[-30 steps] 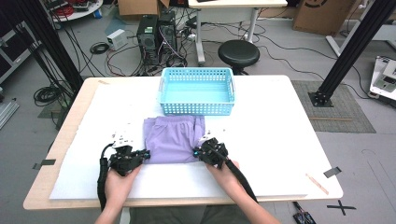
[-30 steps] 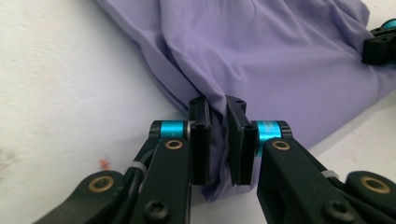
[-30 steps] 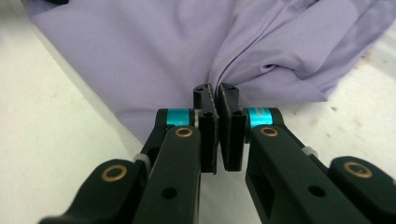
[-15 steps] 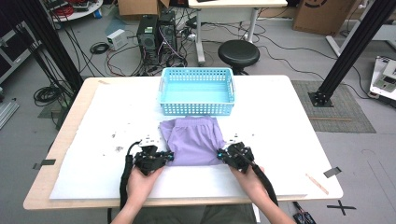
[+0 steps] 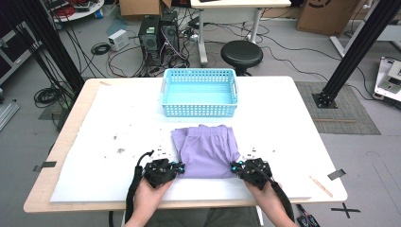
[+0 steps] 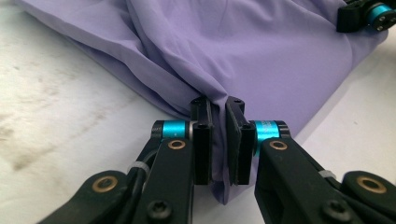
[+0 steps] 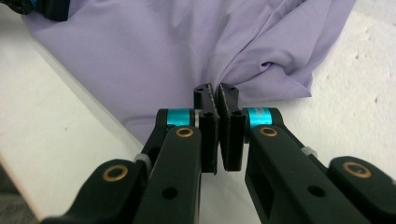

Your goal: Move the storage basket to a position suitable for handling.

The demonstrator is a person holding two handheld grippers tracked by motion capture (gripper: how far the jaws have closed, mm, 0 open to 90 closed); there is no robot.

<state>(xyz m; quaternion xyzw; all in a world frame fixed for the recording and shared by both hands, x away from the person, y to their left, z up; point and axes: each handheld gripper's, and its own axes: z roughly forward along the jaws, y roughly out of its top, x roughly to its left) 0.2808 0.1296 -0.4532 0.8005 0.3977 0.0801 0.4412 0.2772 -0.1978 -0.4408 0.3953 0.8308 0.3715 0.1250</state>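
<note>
Fabric first: we see one lilac garment, shorts by the gathered waistband at its far end, lying flat on the white tabletop toward the person's edge, just short of the one light-blue slotted basket that stands beyond it; a narrow strip of bare white separates the two. We count two claws and two hands. Our left claw sits at the garment's near left corner; in the left gripper view the left claw has its pads pinched narrow on a fold of the cloth, with fabric gathered into creases ahead of them. Our right claw sits at the near right corner; in the right gripper view the right claw is likewise clamped tight on a bunched fold. Both grips lie close to the tabletop's near edge, with little white surface behind them; wide open room stretches to the left and right of the garment, marked on the left by a few grey smudges; the basket closes off the far side; past the tabletop's far edge stands one black stool on the floor.
</note>
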